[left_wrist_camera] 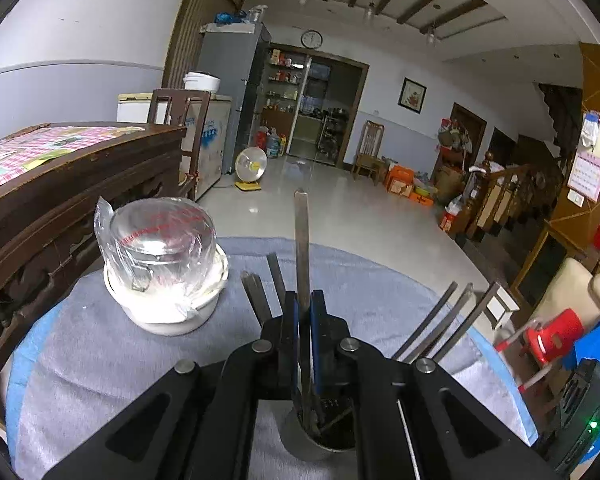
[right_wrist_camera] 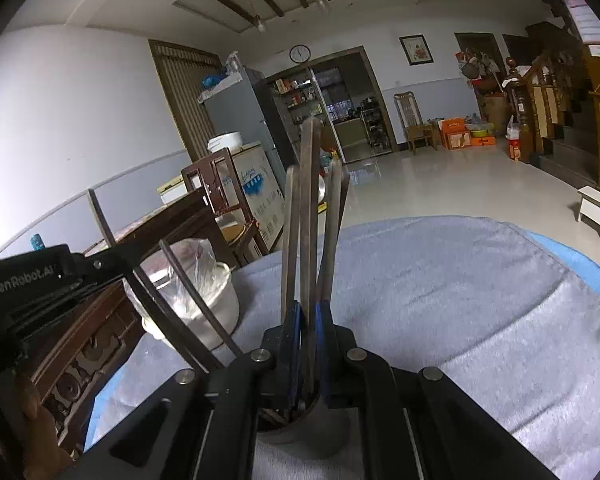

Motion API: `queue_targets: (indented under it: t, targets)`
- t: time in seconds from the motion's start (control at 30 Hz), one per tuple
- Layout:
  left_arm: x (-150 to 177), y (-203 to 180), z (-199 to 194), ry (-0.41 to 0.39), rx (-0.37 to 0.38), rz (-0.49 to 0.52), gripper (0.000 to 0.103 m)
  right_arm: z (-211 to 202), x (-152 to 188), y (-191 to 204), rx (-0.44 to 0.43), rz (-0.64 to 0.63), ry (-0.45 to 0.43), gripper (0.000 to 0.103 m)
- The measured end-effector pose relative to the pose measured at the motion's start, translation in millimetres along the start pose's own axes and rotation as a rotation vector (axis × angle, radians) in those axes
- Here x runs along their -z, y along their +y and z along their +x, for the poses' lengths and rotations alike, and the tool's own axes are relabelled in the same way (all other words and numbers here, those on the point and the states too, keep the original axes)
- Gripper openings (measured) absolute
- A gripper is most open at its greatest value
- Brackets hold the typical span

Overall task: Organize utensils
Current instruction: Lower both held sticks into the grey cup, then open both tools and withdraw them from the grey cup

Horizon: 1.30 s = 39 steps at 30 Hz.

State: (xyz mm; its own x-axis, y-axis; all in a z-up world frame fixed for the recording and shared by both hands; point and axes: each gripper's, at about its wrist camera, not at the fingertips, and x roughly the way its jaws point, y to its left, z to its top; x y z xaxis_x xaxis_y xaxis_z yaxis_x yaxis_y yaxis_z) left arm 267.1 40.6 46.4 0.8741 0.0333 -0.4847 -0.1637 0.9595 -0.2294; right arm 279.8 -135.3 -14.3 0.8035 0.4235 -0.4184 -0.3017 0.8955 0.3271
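A steel cup (left_wrist_camera: pixel 320 436) stands on the grey towel (left_wrist_camera: pixel 100 360) with several flat metal utensil handles rising from it. My left gripper (left_wrist_camera: pixel 304 300) is shut on one upright handle (left_wrist_camera: pixel 301 240) directly above the cup. Two handles (left_wrist_camera: pixel 260 296) lean left of the grip and three more (left_wrist_camera: pixel 448 320) lean right. In the right wrist view my right gripper (right_wrist_camera: pixel 309 308) is shut on the middle handle (right_wrist_camera: pixel 310 200) of a bunch above the cup (right_wrist_camera: pixel 296 428). Two neighbouring handles (right_wrist_camera: pixel 332 220) stand beside it outside the pads. The utensil heads are hidden inside the cup.
An upturned glass measuring cup in plastic wrap (left_wrist_camera: pixel 160 248) sits on a white bowl (left_wrist_camera: pixel 168 312) at the towel's left. Behind it stands a dark wooden table (left_wrist_camera: pixel 80 184). The left gripper's black housing (right_wrist_camera: pixel 28 280) fills the left edge. A white stool (right_wrist_camera: pixel 596 204) stands on the floor.
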Motion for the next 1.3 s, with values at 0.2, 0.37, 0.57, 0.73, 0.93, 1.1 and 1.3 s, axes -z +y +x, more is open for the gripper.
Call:
queue_targets:
  t: [0.2,0.37,0.57,0.73,0.93,1.1,1.3]
  targets:
    - [9,-5,-2,0.025,0.004,0.024,0.006,1,5,3,0.003,-0.016,0.036,0.011]
    - [9,-2,-10,0.034,0.013,0.025,0.007,-1,5,-1,0.024,-0.004,0.052,0.014]
    - [11,4,-16,0.044,0.025,-0.004,0.008,0,4,-1,0.029,-0.009,0.082,0.032]
    - [10,12,-22,0.054,0.025,-0.020,0.009,-7,3,-7,0.035,0.022,0.053,0.075]
    - [4,42,-51,-0.013,-0.033,-0.079,0.058,-26,0,-18,0.090,0.045,0.040,0.075]
    - [6,69,-77,-0.008,-0.098,-0.097,0.061,-56,-1,-31,0.147,0.057,0.035,0.075]
    - [37,85,-96,0.100,-0.194,-0.049,0.082,-104,11,-34,0.173,0.063,0.057,0.080]
